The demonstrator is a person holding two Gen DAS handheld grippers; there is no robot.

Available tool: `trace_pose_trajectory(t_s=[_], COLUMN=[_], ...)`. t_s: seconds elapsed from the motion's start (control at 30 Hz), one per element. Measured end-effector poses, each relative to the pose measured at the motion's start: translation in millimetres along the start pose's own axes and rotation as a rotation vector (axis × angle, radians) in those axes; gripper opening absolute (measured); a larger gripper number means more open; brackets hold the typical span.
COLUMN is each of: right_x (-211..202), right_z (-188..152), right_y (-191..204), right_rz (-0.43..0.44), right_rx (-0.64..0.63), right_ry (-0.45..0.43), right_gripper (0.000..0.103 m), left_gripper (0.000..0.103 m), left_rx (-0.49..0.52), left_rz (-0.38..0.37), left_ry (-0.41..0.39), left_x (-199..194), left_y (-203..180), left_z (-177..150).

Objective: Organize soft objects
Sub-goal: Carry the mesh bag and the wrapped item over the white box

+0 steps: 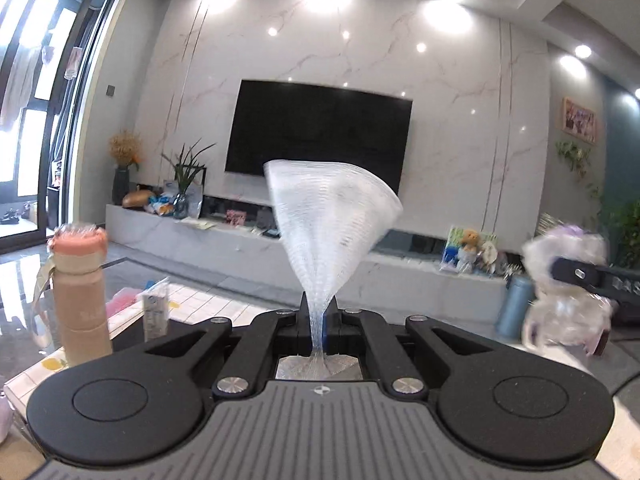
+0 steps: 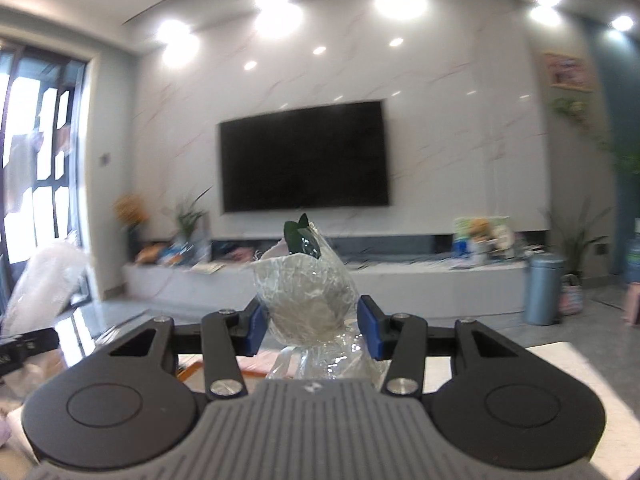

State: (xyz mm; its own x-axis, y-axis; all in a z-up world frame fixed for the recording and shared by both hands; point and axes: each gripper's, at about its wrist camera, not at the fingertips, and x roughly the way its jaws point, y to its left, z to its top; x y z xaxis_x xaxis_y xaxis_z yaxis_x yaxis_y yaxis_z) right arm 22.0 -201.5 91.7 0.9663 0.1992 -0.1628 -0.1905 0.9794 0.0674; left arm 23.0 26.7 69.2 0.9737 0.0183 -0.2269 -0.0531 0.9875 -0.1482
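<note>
The left gripper is pinched tight on the neck of a white mesh sleeve, which fans upward and away from the jaws, its long axis upright. The right gripper is clamped around a plastic-wrapped bundle. Seen from the left wrist, that bundle hangs to the right, well apart. Beyond, a pink bottle stands on the table at left.
</note>
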Motion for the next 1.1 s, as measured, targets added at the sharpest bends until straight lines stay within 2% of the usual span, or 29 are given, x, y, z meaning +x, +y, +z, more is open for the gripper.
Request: trace_pose_trajectory(t_s=[0.17, 0.3, 0.43, 0.67, 0.8, 0.87, 1.0, 1.1], right_x=[47, 83, 117, 175, 198, 207, 219, 225], right_z=[-22, -46, -59, -68, -87, -98, -108, -119], right_y=[41, 68, 78, 101, 131, 139, 141, 148], right_rz=[0.094, 0.067, 0.107, 0.235, 0.376, 0.384, 0.446, 0.414], right_rx=[-0.075, -0.214, -0.322, -0.536, -0.740, -0.809, -0.872, -0.951], right_ry=[0.110, 0.222, 0.322, 0.456, 0.569, 0.613, 0.627, 0.642], right_gripper=[0.047, 0.047, 0.047, 0.047, 0.047, 0.047, 0.047, 0.047], left_gripper=[0.003, 0.003, 0.003, 0.003, 0.003, 0.003, 0.003, 0.003], left_rx=[-0.036, -0.101, -0.169, -0.277, -0.312, -0.323, -0.320, -0.317], left_rz=[-0.018, -0.015, -0.059, -0.039, 0.016, 0.002, -0.004, -0.002], left_ry=[0.073, 0.142, 0.159, 0.206, 0.242, 0.244, 0.259, 0.260], left_x=[22, 32, 41, 47, 51, 50, 53, 52], left_y=[22, 51, 75, 113, 120, 121, 119, 118], left_z=[-25, -45, -54, -74, -80, -81, -81, -81])
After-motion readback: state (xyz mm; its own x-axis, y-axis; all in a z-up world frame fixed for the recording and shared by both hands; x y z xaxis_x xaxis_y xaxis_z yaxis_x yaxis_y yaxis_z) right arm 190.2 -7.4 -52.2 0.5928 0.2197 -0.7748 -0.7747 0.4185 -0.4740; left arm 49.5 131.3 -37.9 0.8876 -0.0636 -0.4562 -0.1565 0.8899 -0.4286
